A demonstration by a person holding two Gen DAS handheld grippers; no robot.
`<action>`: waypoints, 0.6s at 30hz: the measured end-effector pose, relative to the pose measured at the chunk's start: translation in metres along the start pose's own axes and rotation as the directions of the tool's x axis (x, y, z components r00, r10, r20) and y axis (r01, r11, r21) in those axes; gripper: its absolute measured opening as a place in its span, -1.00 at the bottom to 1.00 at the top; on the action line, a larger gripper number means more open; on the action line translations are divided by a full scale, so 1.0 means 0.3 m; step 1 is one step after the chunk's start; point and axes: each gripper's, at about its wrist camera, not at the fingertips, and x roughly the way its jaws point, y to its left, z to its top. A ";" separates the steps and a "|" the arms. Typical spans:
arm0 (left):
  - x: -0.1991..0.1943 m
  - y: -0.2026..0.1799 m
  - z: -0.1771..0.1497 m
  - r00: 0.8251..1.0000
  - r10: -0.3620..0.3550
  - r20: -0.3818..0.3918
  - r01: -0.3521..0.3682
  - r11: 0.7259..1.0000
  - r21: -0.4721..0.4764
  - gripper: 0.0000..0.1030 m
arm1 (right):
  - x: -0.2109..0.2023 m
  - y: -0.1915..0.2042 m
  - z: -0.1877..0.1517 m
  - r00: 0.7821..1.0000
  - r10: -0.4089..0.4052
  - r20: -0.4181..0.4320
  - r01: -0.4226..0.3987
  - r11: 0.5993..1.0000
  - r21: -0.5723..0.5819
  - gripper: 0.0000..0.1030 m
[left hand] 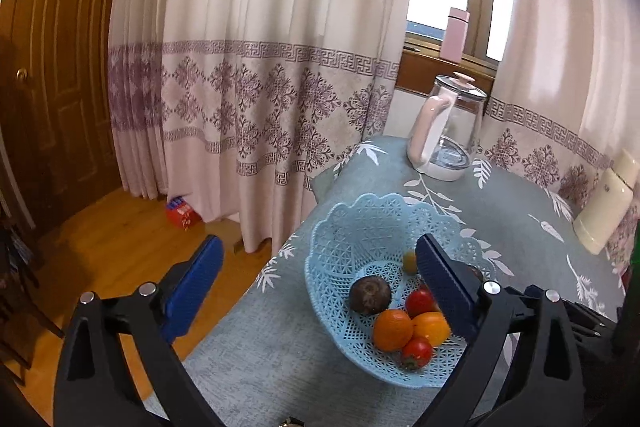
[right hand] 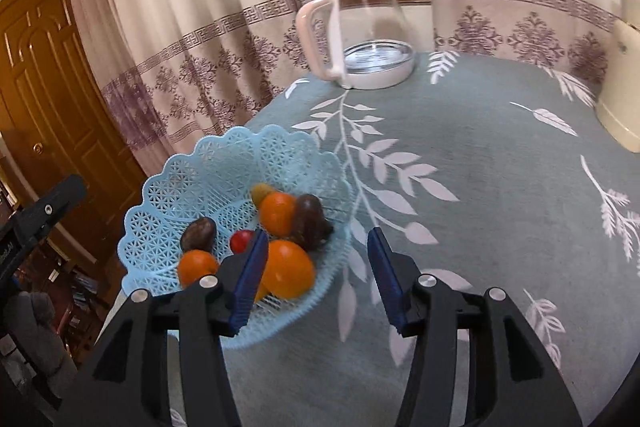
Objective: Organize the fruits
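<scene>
Both jaws spread, nothing held. Basket (right hand: 236,227) set near tabletop (right hand: 480,207) left edge; nudge risks tipping fruit (right hand: 288,269) floorward.

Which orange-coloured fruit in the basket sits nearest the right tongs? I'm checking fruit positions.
The biggest orange fruit, right beside the right tongs' left finger; the other two lie farther off in the basket.

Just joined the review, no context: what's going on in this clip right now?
A person is holding two handheld grippers over a table with a teal leaf-print cloth. Both the left gripper and the right gripper are open and holding nothing. The fruit, including oranges, tomatoes and dark brown pieces, sits in the blue lattice basket. No loose fruit shows on the cloth. A glass kettle stands further back.
</scene>
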 end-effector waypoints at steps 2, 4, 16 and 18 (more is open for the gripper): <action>-0.006 -0.012 -0.001 1.000 -0.007 0.001 0.007 1.000 0.011 0.92 | -0.019 -0.011 -0.015 1.000 -0.009 0.008 0.009 1.000 0.003 0.28; -0.013 -0.020 -0.002 1.000 -0.007 0.003 0.007 1.000 0.017 0.92 | -0.043 -0.018 -0.028 0.999 -0.024 0.028 0.024 1.000 0.001 0.42; -0.076 -0.065 -0.029 1.000 0.004 0.019 -0.005 0.997 0.076 0.94 | -0.146 -0.027 -0.066 0.995 -0.039 0.090 0.040 0.999 -0.006 0.75; -0.086 -0.075 -0.035 1.000 0.003 0.021 -0.005 0.996 0.087 0.94 | -0.159 -0.020 -0.072 0.994 -0.039 0.098 0.041 0.999 -0.017 0.78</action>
